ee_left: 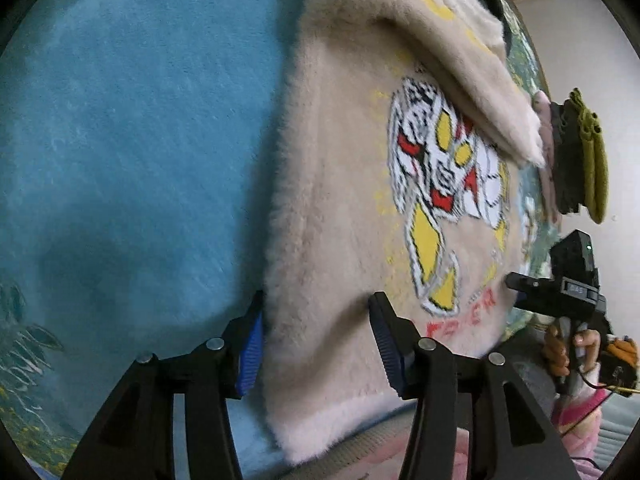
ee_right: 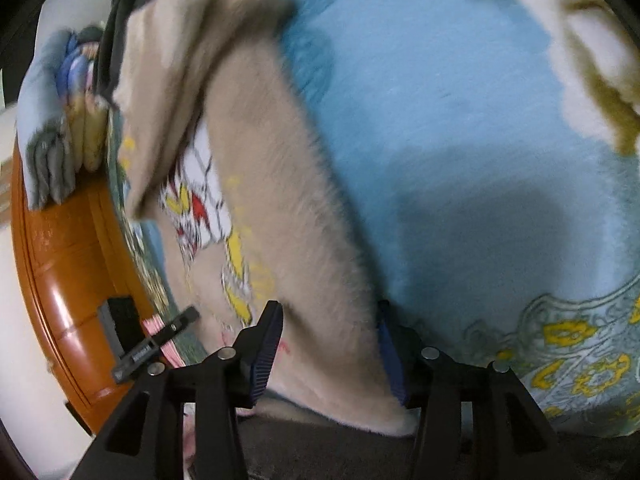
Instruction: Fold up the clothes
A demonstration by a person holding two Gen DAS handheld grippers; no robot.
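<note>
Where the blue blanket spreads flat, we find the beige fuzzy sweater lying on it, printed side up, one sleeve folded across the cartoon graphic. Our left gripper stands spread wide, its fingers straddling the sweater's hem edge, not pinching it. From the right wrist view, the right gripper is likewise parted, the sweater's lower edge lying between its pads; neither pad is pressed shut. Motion blur softens both views. Beyond the sweater, a stack of folded clothes sits at the blanket's far edge. An orange wooden frame borders the bedding on the right wrist view's left side.
</note>
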